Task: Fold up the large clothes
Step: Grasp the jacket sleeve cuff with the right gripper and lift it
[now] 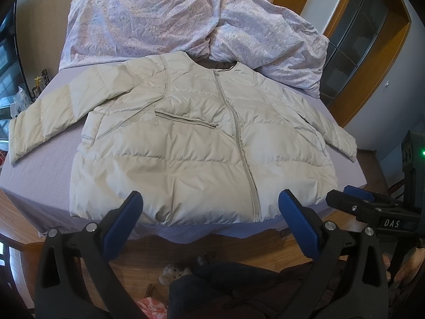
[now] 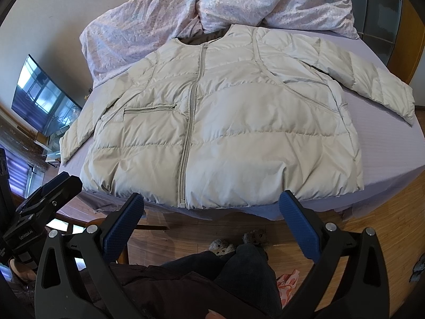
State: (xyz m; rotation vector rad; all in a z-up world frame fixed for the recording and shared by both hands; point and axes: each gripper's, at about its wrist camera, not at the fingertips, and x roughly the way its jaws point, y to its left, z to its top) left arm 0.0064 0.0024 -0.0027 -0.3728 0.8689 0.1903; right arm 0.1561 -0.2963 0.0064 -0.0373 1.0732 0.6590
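— Two tongs, and neither has hold of anything. How do you read them?

— Your left tongs [image 1: 209, 199] sit at the lower middle of the left wrist view, blades wide apart, short of the hem. Your right tongs [image 2: 212, 202] are the same in the right wrist view: spread, empty, hovering off the bed's near edge.

— And the jacket [image 1: 191, 138]?

— It fills the centre of both frames, flat on the bed [image 1: 39, 180], front up, zipped. You can see why it lies that way: a spread, closed front gives clean fold lines.

— Go across it, left to right.

— In the left wrist view, one sleeve [image 1: 45, 122] angles out to the middle left, then the chest pocket [image 1: 186, 119], then the zipper [image 1: 239, 143], then the other sleeve [image 1: 334, 135] lying close to the body at the right.

— Which way does it point?

— Collar toward the top of the frame, against the rumpled duvet [image 1: 186, 21]; hem toward you, reaching the mattress edge. Its long axis follows the zipper, leaning slightly from upper left to lower right in that view.

— What do you judge comes first?

— Probably a sleeve or side panel; your tongs are placed level with the hem corners for it.
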